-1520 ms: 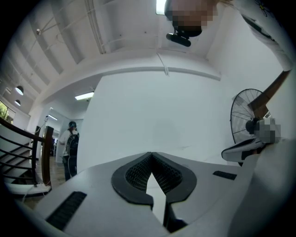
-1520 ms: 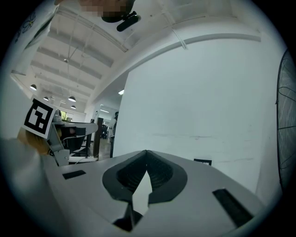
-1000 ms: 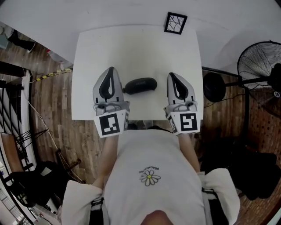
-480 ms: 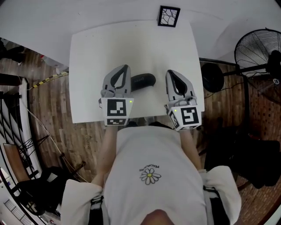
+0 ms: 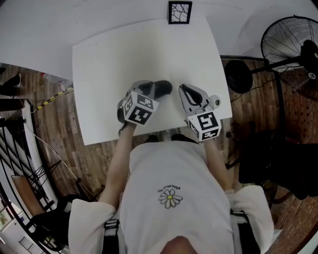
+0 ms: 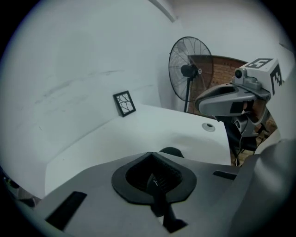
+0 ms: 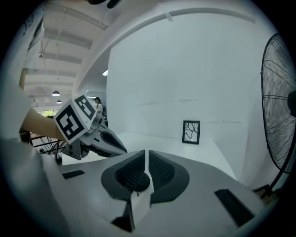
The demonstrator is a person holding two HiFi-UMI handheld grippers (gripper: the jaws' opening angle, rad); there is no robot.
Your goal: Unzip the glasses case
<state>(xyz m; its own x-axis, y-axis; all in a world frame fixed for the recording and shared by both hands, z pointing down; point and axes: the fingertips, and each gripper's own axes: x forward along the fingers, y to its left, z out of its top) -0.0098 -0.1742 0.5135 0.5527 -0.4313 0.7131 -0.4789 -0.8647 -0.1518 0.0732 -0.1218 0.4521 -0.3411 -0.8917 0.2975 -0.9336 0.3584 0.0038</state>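
The dark oval glasses case [image 5: 164, 88] lies on the white table [image 5: 109, 64], near its front edge. My left gripper [image 5: 147, 89] tilts down over the case's left end and hides that end; its jaws are shut with nothing between them. In the left gripper view only a dark sliver of the case [image 6: 172, 151] shows past the closed left gripper [image 6: 155, 175]. My right gripper [image 5: 185, 90] sits just right of the case, apart from it, and the right gripper [image 7: 145, 172] stands shut and holds nothing. Whether the left tips touch the case is hidden.
A small black-framed marker tile [image 5: 179, 12] stands at the table's far edge. A standing fan [image 5: 288, 42] is on the wooden floor to the right. A round cable hole [image 6: 208, 127] sits near the table's right edge.
Both grippers have sunk toward the table. The left one swung right and tipped downward onto the case's left end. The right one dropped a little, still beside the case.
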